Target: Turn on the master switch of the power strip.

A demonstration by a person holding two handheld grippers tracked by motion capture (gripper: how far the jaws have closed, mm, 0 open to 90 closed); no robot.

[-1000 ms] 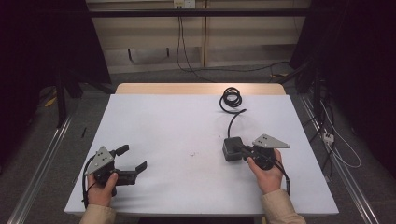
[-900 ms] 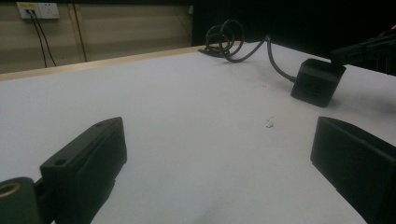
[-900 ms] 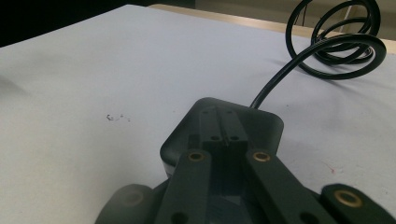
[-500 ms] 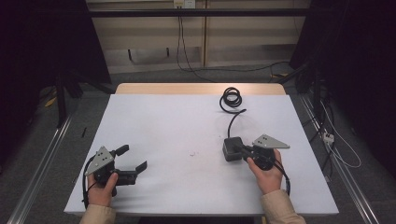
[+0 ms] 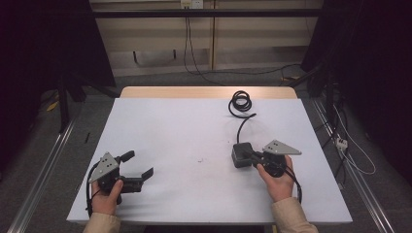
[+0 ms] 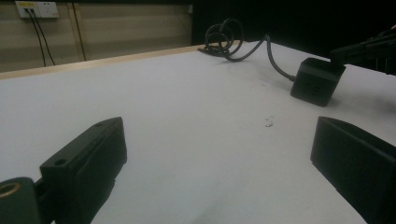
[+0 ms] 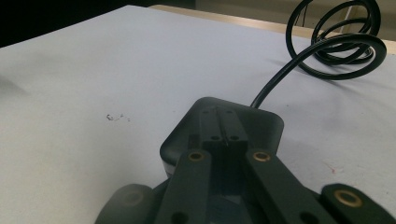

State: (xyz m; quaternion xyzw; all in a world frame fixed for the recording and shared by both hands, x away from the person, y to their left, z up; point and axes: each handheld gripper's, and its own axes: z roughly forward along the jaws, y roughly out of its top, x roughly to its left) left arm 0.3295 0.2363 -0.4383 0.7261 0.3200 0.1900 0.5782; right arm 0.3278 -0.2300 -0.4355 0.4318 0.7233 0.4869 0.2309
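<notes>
Two grippers over the white table [image 5: 194,131]: the left gripper [image 5: 137,167] rests near the front-left corner, jaws spread wide, nothing between them. Right gripper [image 5: 248,156] has its jaws together, pressed atop the black power adapter [image 5: 240,154], whose cable [image 5: 241,103] coils at the far edge.

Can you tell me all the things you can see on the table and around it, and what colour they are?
table: one, white top with a wooden far edge, middle of the room
power adapter: one, black box, right part of the table, under the closed jaws of the right hand-held gripper
cable: one, black, runs from the adapter to a coil near the far edge
small marks: a few, dark, middle of the table
wall socket: one, white, on the far wall, with cords hanging down
left hand-held gripper: one, black with a grey plate, near left, jaws apart, holding nothing
right hand-held gripper: one, black with a grey plate, near right
hands: two, holding the grippers
</notes>
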